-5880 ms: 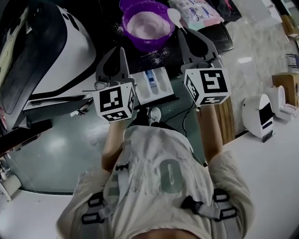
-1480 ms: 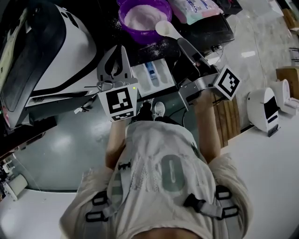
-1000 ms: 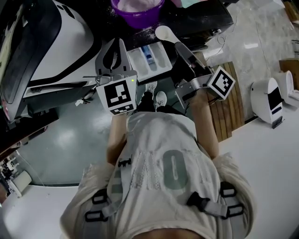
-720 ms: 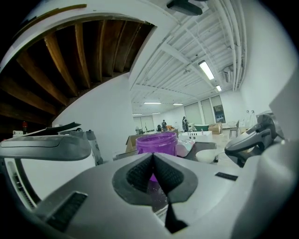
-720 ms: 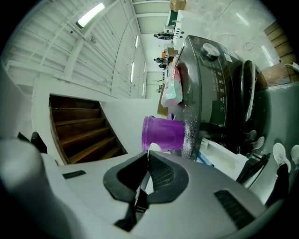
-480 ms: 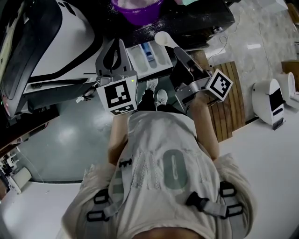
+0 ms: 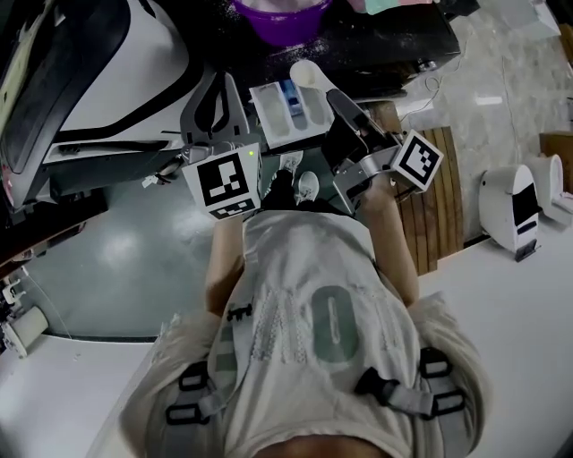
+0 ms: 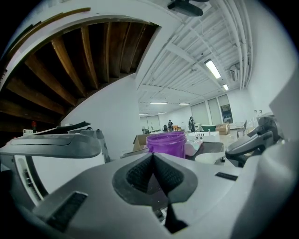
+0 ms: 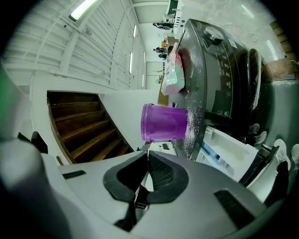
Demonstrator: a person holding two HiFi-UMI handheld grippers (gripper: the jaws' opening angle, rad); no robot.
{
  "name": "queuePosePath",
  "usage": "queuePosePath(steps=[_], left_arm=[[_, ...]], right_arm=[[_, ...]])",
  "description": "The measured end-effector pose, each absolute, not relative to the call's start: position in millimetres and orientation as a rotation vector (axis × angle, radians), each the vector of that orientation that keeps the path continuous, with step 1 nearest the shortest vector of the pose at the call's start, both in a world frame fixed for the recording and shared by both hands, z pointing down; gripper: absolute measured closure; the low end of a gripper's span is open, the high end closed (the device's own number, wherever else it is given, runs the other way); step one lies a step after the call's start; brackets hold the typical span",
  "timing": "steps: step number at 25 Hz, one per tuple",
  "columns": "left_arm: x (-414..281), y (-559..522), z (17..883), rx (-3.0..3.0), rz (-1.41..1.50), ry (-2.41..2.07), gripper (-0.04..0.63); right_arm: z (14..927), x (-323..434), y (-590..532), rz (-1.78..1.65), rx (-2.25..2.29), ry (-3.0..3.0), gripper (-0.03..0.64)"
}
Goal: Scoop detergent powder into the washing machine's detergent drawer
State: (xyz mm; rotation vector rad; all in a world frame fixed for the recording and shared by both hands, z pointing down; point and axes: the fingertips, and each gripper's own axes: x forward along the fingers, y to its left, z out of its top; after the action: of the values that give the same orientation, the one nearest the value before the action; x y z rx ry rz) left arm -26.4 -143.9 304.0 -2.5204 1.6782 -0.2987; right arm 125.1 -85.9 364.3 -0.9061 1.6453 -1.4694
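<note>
Head view: R gripper [image 7: 333,97] holds a white plastic scoop [image 7: 304,73], bowl at far end of the open white detergent drawer [image 7: 285,112]; purple powder tub [image 7: 282,12] sits behind on the black machine top, L gripper [image 7: 222,87] just left of drawer. L gripper view: jaws fully closed, nothing btwn them, tub [image 8: 166,144] ahead. R gripper view: jaws clamped on scoop's thin handle [image 9: 146,168], drawer [image 9: 229,150] lower right, spilled powder [image 9: 191,127] beside tub [image 9: 163,122].

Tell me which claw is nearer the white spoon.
Right. The right claw is shut on the handle of the spoon, whose bowl is by the detergent drawer. The left claw is shut, empty and left of that drawer.
</note>
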Motion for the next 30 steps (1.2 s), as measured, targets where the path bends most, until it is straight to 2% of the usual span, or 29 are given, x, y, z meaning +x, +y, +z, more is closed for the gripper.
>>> queuePosePath(steps=[17, 30], left_arm=[[-105, -128, 319, -2.395, -0.316, 1.942, 0.575], [-126, -121, 334, -2.386, -0.350, 1.991, 0.575]], right_arm=[[374, 58, -94, -1.625, -0.802, 1.772, 0.607], [407, 53, -90, -1.686, -0.897, 1.771, 0.607]])
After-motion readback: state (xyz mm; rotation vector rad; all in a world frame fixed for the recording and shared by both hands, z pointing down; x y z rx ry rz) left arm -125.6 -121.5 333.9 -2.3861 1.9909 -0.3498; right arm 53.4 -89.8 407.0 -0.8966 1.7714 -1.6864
